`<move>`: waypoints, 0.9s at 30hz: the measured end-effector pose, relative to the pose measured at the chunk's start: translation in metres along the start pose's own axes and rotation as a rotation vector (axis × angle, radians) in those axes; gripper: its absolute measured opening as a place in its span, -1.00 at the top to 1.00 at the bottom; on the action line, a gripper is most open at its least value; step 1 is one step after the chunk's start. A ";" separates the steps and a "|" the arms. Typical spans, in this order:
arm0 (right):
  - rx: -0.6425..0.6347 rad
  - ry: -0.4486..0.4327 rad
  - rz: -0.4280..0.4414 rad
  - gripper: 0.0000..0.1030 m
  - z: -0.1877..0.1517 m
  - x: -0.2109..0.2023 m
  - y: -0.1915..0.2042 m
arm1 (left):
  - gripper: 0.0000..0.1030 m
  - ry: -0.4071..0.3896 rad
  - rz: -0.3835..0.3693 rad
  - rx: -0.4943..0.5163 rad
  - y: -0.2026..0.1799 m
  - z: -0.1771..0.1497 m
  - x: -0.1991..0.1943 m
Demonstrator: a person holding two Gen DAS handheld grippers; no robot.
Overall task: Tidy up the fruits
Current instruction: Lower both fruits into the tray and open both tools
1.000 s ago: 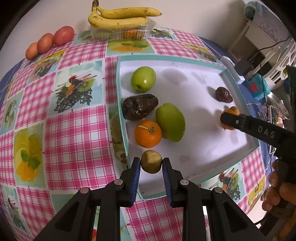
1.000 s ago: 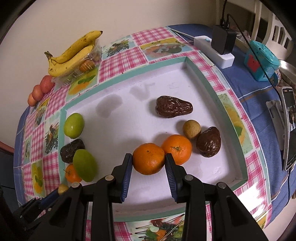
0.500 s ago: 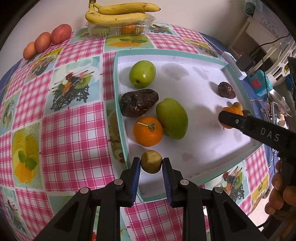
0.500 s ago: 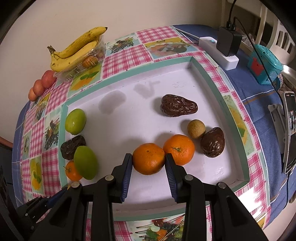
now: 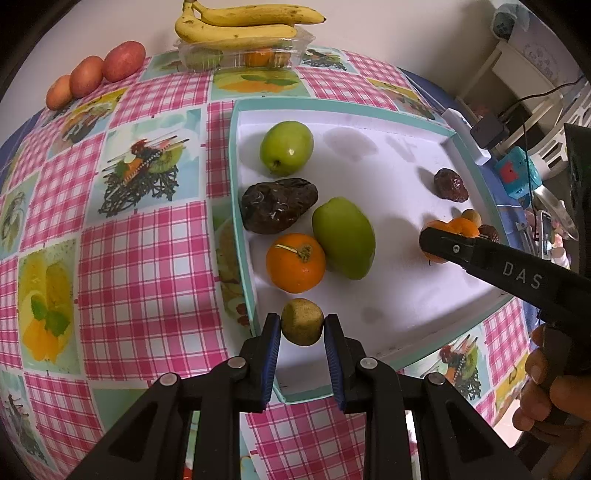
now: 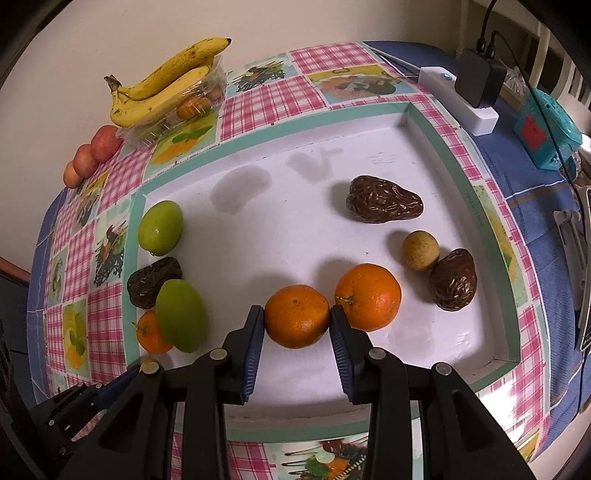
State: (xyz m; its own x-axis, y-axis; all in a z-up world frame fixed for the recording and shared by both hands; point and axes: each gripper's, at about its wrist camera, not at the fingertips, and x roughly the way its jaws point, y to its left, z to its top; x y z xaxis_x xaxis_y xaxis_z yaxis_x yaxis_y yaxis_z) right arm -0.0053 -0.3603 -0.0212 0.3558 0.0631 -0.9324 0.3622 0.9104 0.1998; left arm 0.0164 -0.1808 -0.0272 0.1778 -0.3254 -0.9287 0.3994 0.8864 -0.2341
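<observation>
Since a second ago, both cameras have drawn back a little from the tray while the fruit lies where it lay, each grip unchanged. On the left, the left hand-held gripper (image 5: 302, 328) has its ribbed blue pads pressed against both sides of a small round fruit (image 5: 302, 322) with a dull, sandy tan skin, held at the near left corner of the tray (image 5: 369, 110). On the right, the right hand-held gripper (image 6: 296, 320) is closed on a pitted, glossy orange (image 6: 296, 316), which touches a second orange (image 6: 368, 296) just beside it. Near them lie a small tan fruit (image 6: 420, 250) touching a wrinkled dark brown fruit (image 6: 452, 280), and a longer wrinkled brown one (image 6: 384, 199) farther back. Along the tray's left side sit a smooth round green fruit (image 5: 286, 147), a creased dark fruit (image 5: 279, 204), an oval green fruit (image 5: 343, 237) and a stemmed orange (image 5: 295, 262). White and matte inside, the tray has a teal rim. It rests on a desk under a glossy pink-checked cloth (image 5: 144, 258) printed with fruit pictures. Bananas (image 5: 243, 22) lie on a clear plastic box by the cream wall, next to three reddish fruits (image 5: 96, 74).
</observation>
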 end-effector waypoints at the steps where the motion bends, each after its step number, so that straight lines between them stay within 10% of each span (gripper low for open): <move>1: 0.001 0.001 0.004 0.27 0.000 0.001 0.000 | 0.48 0.000 -0.002 -0.002 0.001 0.000 0.000; 20: 0.063 0.013 -0.013 0.25 0.004 0.007 -0.012 | 0.42 -0.012 -0.041 -0.040 0.008 0.002 -0.010; 27: 0.053 -0.022 -0.014 0.24 0.003 -0.007 -0.011 | 0.02 -0.083 -0.036 -0.097 0.023 0.005 -0.031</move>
State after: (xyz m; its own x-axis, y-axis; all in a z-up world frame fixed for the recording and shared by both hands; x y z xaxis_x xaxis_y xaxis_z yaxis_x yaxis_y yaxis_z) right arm -0.0091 -0.3726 -0.0155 0.3691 0.0415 -0.9285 0.4117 0.8884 0.2033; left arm 0.0246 -0.1522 -0.0027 0.2400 -0.3798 -0.8934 0.3188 0.9001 -0.2970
